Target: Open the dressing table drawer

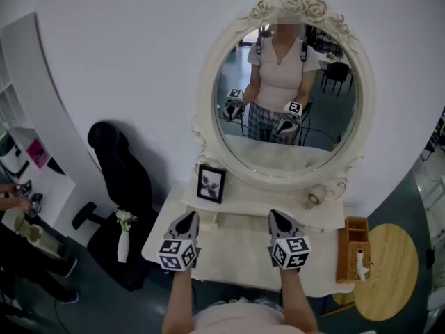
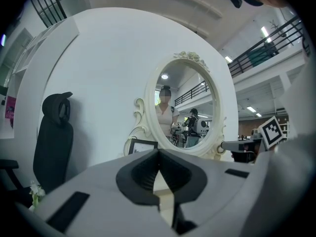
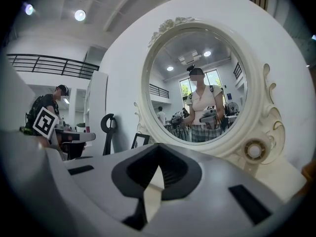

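Right now your left gripper (image 1: 188, 219) and right gripper (image 1: 279, 218) hang side by side over the near part of the white dressing table (image 1: 236, 259), both pointing roughly level towards the far wall, well apart from each other and touching nothing. In your left gripper view the dark fingers meet at their tips with nothing between them, and your right gripper view shows the same: fingers pressed together and empty. The drawer (image 1: 240, 221) sits in the low raised tier under the oval mirror (image 1: 288, 89), in the stretch between your two grippers and just beyond their tips; from the head view you cannot tell whether it is pulled out at all. On that tier, to the left, a black picture frame (image 1: 211, 184) stands upright against the base of the mirror. A woven basket (image 1: 351, 250) rests at the right end of the table, with a round wooden table (image 1: 395, 270) just to its right. Left of the dressing table stand a white vase (image 1: 124, 241) with pale flowers and, farther back, a black office chair (image 1: 122, 165). The mirror reflects you holding both grippers.
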Tool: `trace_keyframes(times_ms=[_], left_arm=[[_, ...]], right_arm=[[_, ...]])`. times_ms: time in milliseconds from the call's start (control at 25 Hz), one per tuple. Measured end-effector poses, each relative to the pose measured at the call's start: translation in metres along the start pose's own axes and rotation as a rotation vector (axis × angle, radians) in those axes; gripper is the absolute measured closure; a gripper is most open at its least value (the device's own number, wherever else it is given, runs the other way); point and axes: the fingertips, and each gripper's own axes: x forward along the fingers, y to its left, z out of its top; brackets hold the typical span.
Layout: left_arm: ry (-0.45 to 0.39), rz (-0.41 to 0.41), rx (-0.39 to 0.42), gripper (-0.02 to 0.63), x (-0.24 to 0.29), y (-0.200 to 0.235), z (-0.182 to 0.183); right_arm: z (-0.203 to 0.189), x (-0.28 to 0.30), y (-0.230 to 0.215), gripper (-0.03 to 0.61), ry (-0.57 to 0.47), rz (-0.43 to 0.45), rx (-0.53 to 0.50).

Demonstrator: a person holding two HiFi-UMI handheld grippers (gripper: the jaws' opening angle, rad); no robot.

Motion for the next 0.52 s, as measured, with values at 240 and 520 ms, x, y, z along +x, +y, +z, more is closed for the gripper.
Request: trace_keyframes(times_ms=[240,520], left_arm=[[0.006,0.003,0.017,0.586,-0.0002,0.0003,-0.0022],[0.014,-0.001,0.033,0.586,0.0029,0.0011,-0.0033]], right_arm=[[-0.0009,-0.0003,-0.0018,0.565,0.005,-0.005,-0.003],[-0.0002,0.0019,-0.0024,0.565,0.007,-0.013,-0.016]])
